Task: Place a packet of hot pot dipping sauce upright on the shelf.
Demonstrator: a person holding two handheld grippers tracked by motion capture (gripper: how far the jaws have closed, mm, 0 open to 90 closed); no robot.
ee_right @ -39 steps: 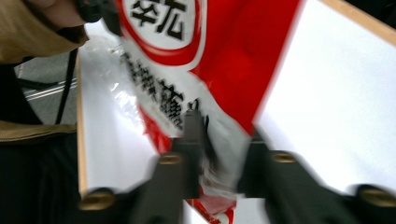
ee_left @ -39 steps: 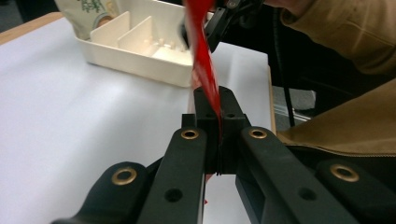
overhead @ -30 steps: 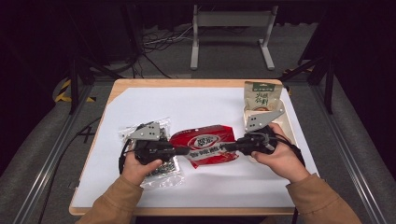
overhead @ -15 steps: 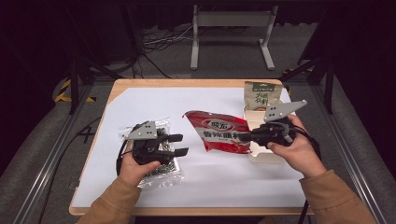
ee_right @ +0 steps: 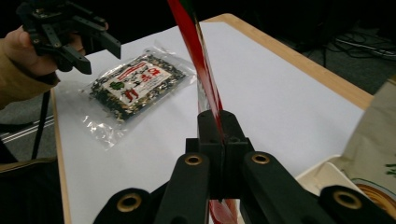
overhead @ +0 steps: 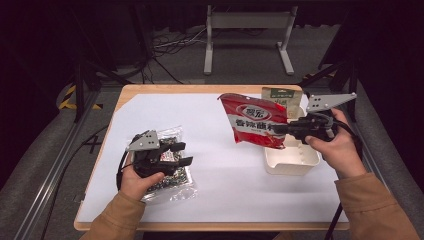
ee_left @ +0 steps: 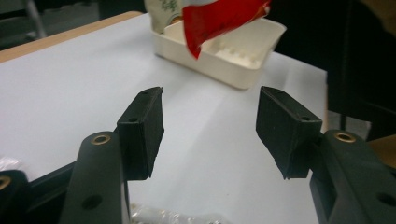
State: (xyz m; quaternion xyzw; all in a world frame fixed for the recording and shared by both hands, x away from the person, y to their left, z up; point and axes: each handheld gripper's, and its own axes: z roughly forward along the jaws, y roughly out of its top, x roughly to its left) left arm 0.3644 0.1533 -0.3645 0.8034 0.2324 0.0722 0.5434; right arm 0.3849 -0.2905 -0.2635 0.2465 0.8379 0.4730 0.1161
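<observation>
Red snack bag point(overhead: 257, 125) hangs pinched in the right claw point(overhead: 280, 129) above the white tray point(overhead: 292, 162). Next, lower it in. Left claw point(overhead: 180, 154) gapes wide over the seed packet point(overhead: 170, 180).

We wear tan long sleeves point(overhead: 372, 207) and hold two black plastic grippers, left point(overhead: 181, 154) and right point(overhead: 278, 129), each with brass-ringed screw holes, a grey three-cornered plate and a black cable.
</observation>
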